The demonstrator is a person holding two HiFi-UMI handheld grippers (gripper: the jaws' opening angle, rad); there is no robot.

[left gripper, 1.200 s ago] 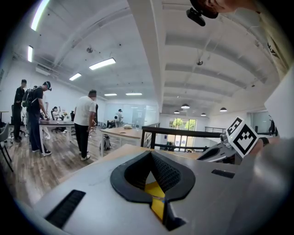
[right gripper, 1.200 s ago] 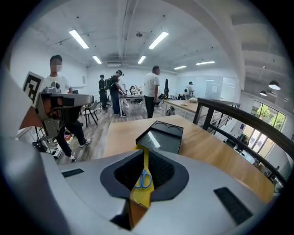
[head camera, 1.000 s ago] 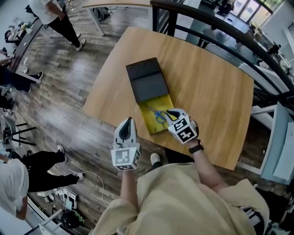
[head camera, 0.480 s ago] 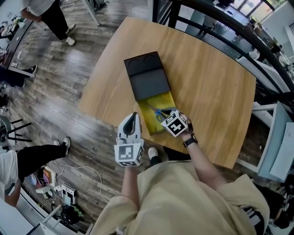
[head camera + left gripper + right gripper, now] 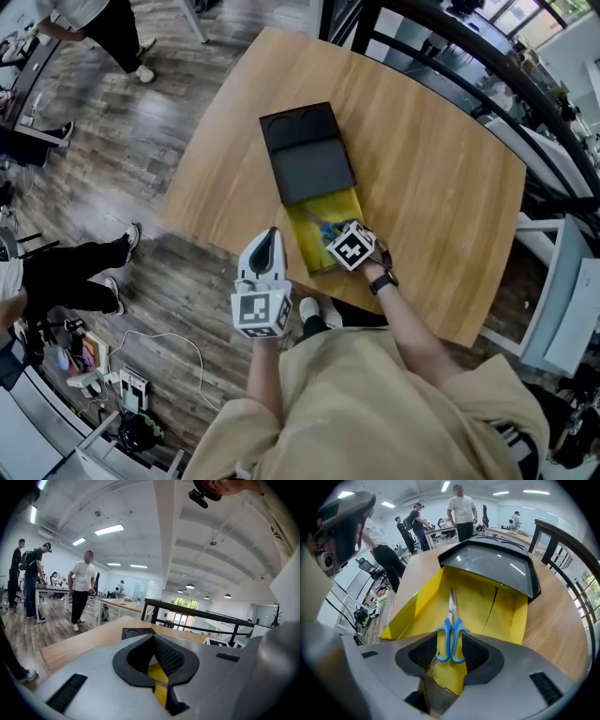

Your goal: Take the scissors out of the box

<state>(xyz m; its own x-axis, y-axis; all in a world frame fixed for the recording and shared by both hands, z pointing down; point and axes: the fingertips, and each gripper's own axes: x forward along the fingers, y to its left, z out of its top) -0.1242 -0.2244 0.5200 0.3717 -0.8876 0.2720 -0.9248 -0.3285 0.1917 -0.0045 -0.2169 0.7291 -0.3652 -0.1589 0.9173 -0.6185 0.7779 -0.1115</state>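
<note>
**Scissors handles sit between the right jaws, blades pointing away**

The right gripper (image 5: 450, 651) is pitched steeply down into the open yellow box (image 5: 415, 604) on the table (image 5: 431, 187). Its jaws are opening, wide apart, one pad on each side of the blue handle loops of the scissors (image 5: 451, 620). The pads don't press on anything, so I call it no grip yet.

The scissors lie flat on the box floor near the open end. Their long axis runs straight along my line of sight: handles nearest the jaws, closed blades pointing toward the black cover (image 5: 492, 564) at the far end. The jaw gap runs across that axis, so closing should pinch the two loops together side to side. No wrist roll looks needed.

The left gripper (image 5: 269, 236) hangs at the table edge just beside the box. Its jaws are together at the tips, with nothing in them. It is farther from the scissors and pointing roughly level, so this is the right hand's pick.

As I read it, the next move is to drop slightly, close on the loops, then lift clear of the box walls.
</note>
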